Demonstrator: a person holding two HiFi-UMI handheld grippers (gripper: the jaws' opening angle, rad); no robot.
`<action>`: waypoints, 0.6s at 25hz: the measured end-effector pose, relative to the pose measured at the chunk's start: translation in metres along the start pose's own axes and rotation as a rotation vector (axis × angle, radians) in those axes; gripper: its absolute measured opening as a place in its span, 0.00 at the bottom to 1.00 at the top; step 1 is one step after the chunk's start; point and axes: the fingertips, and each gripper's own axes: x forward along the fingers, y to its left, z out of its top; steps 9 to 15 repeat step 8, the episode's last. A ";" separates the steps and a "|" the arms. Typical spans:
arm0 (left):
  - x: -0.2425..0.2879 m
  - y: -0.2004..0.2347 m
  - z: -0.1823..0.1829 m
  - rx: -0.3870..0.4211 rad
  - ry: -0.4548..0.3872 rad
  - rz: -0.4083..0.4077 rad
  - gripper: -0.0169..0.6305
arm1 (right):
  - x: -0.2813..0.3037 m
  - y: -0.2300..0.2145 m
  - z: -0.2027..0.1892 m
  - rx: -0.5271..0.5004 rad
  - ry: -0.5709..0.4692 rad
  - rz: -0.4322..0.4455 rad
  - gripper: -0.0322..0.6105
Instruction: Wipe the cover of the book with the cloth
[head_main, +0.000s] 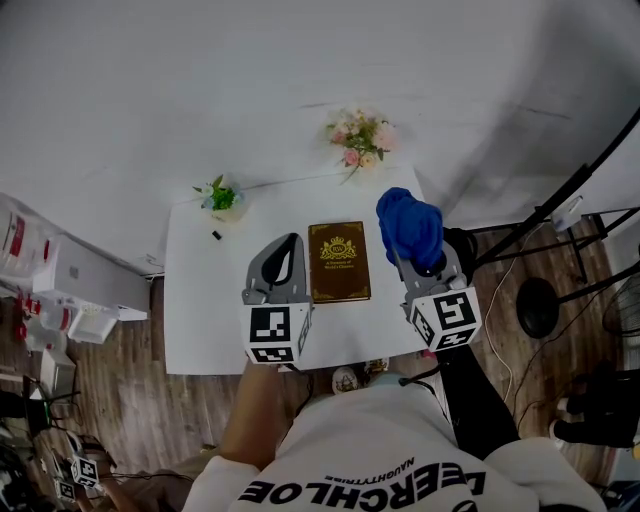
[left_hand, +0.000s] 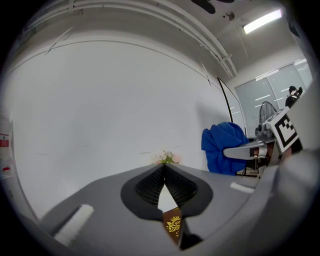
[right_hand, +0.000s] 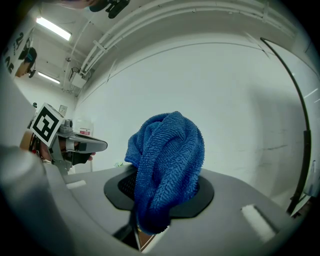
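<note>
A brown book (head_main: 339, 262) with a gold crest lies flat in the middle of the white table (head_main: 200, 300). My right gripper (head_main: 405, 245) is raised just right of the book, shut on a bunched blue cloth (head_main: 408, 226), which fills the right gripper view as a blue cloth (right_hand: 167, 170) hanging between the jaws. My left gripper (head_main: 290, 248) hovers just left of the book, jaws together and empty. In the left gripper view a sliver of the book (left_hand: 173, 225) shows below the shut jaws, and the cloth (left_hand: 223, 148) appears at the right.
A pink flower bunch (head_main: 362, 135) stands at the table's far right corner, a small green plant (head_main: 220, 196) at the far left, a tiny dark object (head_main: 216, 235) near it. Stand legs and cables (head_main: 540, 225) lie on the floor to the right, boxes (head_main: 60, 300) to the left.
</note>
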 end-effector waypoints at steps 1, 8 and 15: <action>0.001 0.000 0.001 0.000 -0.001 0.000 0.12 | 0.000 0.000 0.000 -0.001 0.000 0.000 0.23; 0.002 0.001 0.003 0.004 -0.003 -0.005 0.12 | 0.001 0.000 0.002 0.002 -0.002 -0.002 0.23; 0.002 0.001 0.003 0.004 -0.003 -0.005 0.12 | 0.001 0.000 0.002 0.002 -0.002 -0.002 0.23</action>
